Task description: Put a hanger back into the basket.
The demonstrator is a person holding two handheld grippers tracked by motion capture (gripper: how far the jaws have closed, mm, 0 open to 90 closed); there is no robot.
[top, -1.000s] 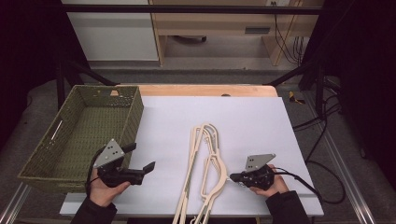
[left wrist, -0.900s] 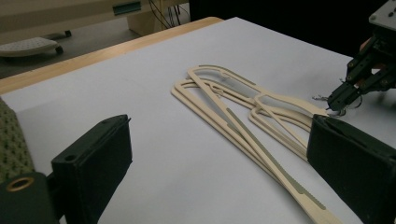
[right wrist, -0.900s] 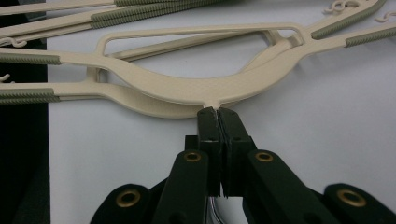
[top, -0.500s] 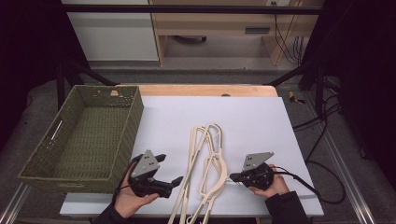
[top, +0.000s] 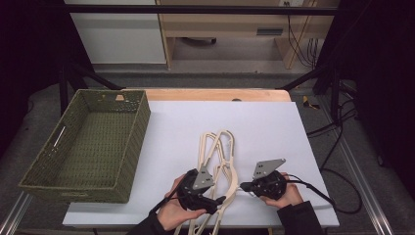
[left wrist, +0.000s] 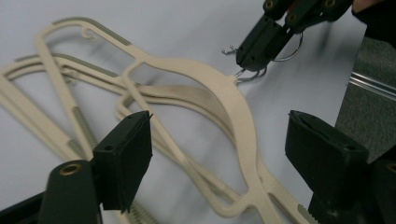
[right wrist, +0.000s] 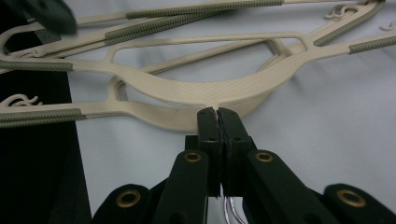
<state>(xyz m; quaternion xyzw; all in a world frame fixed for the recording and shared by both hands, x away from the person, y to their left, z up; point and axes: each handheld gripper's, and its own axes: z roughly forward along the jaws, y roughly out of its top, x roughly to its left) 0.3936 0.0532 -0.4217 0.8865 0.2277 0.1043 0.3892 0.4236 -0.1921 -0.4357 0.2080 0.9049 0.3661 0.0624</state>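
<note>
While the hangers (top: 215,161) lie stacked near the front middle of the white surface (top: 274,127), their wire hooks (left wrist: 252,74) point toward the right gripper (top: 243,186), whose jaws are clamped tight on those hooks just where they leave the top hanger's neck. In the left gripper view the cream shoulder of the top hanger (left wrist: 233,116) runs between the left gripper's (top: 220,200) jaws, which stand fairly wide, have just been closing, and do not yet press on the plastic.

Several hangers overlap here, so the main risk, as I judge it, is that the left jaws bite on two arms at once, or on a lower hanger, and a lift then drags the whole tangle. The right grip looks to take in more than one hook, which would also keep the stack together. A pull with only the hooks held could twist the hanger or let it slip.

The stack's near end reaches the front edge of the surface, close to the person's hands, so a tug that way could tip hangers off. Open room lies behind and to the right of the stack; the green basket (top: 88,147) stands well apart at the left, its rim raised above the surface
</note>
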